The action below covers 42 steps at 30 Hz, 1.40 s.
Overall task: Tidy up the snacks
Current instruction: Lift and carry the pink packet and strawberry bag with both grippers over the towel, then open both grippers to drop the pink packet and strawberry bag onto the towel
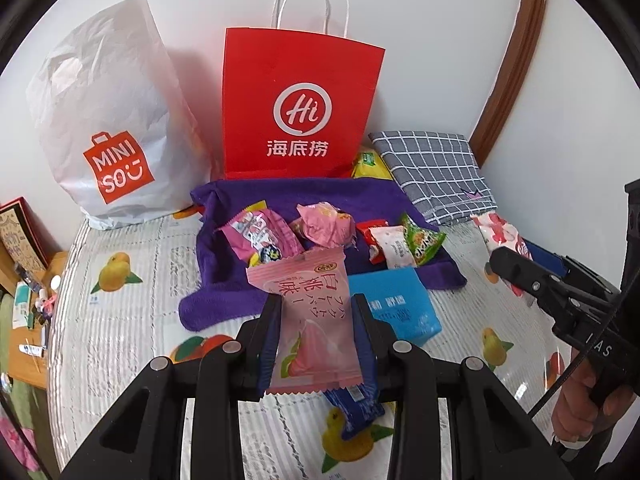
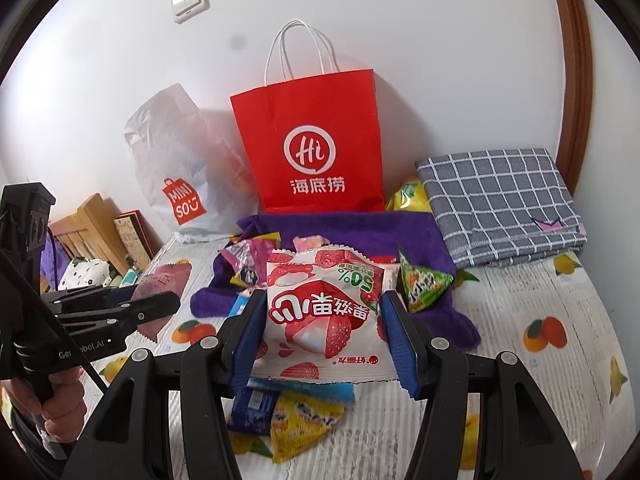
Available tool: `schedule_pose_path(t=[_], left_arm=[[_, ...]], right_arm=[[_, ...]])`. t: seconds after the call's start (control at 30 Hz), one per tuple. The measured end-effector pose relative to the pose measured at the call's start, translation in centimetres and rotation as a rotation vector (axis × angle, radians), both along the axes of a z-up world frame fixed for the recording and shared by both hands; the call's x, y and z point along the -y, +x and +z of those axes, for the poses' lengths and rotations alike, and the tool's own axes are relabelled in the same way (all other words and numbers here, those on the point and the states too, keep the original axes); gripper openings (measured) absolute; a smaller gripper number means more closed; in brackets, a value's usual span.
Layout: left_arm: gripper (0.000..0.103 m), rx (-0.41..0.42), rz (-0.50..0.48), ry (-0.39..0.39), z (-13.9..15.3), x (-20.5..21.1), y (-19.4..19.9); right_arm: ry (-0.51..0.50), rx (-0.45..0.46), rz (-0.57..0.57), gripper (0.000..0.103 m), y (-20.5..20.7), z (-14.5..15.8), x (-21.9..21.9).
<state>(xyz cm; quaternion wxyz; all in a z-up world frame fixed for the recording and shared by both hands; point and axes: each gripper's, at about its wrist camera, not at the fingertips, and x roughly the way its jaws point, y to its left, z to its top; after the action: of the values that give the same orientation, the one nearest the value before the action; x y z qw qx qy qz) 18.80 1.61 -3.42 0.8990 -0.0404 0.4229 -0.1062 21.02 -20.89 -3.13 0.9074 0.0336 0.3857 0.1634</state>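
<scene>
Wall switch (image 2: 189, 1) (right view only), left tool (image 1: 316, 312) gripping pink packet (image 1: 310, 320)

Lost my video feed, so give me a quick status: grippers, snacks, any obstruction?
Left gripper shut on pink peach wafer pack. Right gripper shut on lychee gummy bag. More snacks loose on purple towel. Red paper bag ahead, nothing blocking.

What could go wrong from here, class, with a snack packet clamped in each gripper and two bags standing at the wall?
1. The left gripper pinches the pink packet by its thin sides; it might slip out.
2. The right gripper squeezes the puffy white packet; the contents could get crushed.
3. The red paper bag stands upright, seemingly unsupported; a packet hitting its rim may tip it over.
</scene>
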Motion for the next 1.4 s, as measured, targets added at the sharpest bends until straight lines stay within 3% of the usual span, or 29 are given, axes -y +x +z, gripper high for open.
schedule_pose_path(t=[0.37,0.97,1.4], left_arm=[[0.033,0.015,0.012,0.024,0.8,-0.6,2.8],[0.033,-0.017,0.040,0.010,-0.6,-2.0,9.6],[0.033,-0.089,0.030,-0.022,-3.8,-0.6,14.8]], right_arm=[[0.001,0.014,0.003,0.057,3.4,-0.1,-0.5],[-0.004,-0.022,-0.042,0.057,10.4,-2.7,1.2],[-0.036,-0.086,0.011,0.057,15.1,-6.2,0.9]])
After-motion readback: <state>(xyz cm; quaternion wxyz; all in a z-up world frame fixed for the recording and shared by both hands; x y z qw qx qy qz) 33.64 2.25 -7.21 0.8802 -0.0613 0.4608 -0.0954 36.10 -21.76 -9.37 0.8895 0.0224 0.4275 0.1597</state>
